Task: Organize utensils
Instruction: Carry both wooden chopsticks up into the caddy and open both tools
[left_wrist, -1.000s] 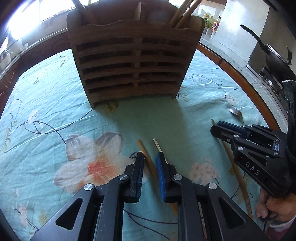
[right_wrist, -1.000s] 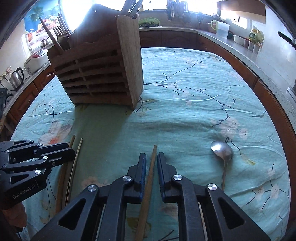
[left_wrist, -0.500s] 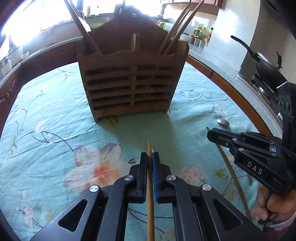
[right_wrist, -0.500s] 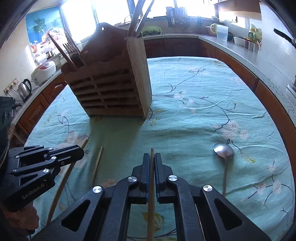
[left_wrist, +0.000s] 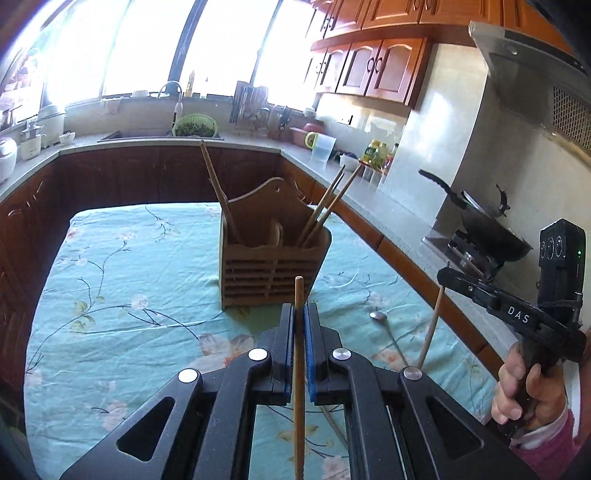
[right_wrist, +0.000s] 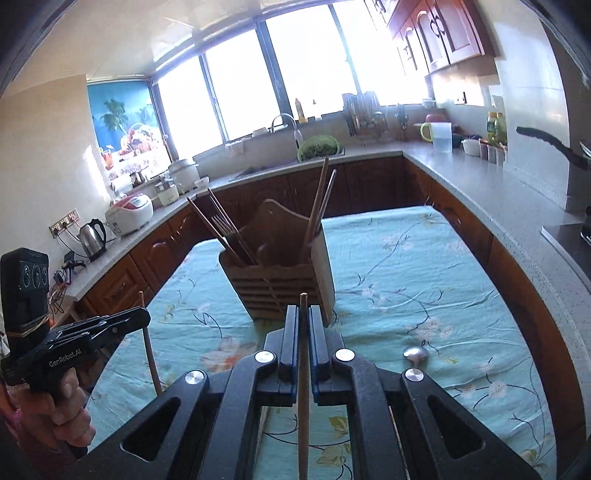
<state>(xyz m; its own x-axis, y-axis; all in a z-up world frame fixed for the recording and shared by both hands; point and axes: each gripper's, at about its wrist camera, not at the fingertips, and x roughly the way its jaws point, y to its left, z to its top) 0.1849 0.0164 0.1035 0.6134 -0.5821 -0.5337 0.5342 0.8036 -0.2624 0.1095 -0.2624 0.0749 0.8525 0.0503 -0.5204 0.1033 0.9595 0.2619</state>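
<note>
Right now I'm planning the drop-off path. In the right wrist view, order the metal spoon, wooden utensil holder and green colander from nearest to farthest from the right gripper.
1. Metal spoon: on the cloth, just right of the right gripper.
2. Wooden utensil holder: straight ahead, mid-table.
3. Green colander: far counter by the sink.

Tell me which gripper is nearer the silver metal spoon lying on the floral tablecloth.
Right. The right gripper hangs just left of the silver metal spoon, above the floral tablecloth. The left gripper is farther left, on the right gripper's other side.
</note>
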